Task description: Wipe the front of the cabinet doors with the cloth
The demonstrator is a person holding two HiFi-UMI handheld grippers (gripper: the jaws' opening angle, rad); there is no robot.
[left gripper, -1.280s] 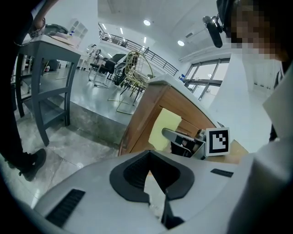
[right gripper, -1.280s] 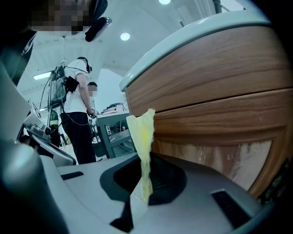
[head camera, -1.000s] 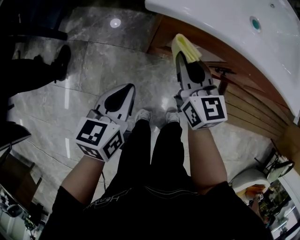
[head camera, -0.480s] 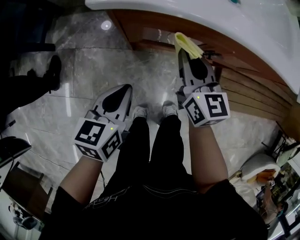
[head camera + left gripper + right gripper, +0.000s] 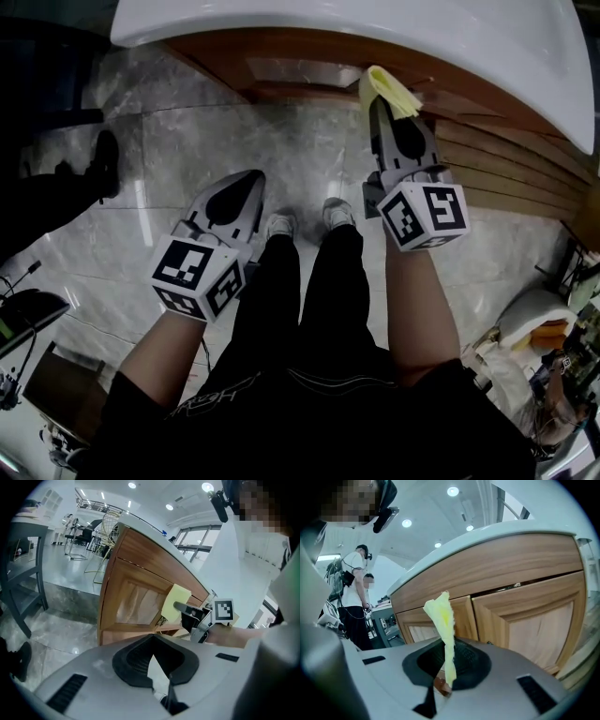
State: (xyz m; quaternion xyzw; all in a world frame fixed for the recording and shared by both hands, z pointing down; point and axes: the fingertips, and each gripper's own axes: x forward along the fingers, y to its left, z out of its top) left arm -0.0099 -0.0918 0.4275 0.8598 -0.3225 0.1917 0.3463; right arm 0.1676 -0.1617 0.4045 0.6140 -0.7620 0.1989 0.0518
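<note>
Wooden cabinet doors (image 5: 525, 616), right tongs (image 5: 445, 684) pinching yellow cloth (image 5: 443, 620)

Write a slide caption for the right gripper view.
Right gripper clamps a yellow cloth upright, facing the wooden cabinet doors.

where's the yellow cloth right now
The yellow cloth is pinched by the right gripper, upper right of the head view, held up close to the wooden cabinet doors under the white countertop.
</note>
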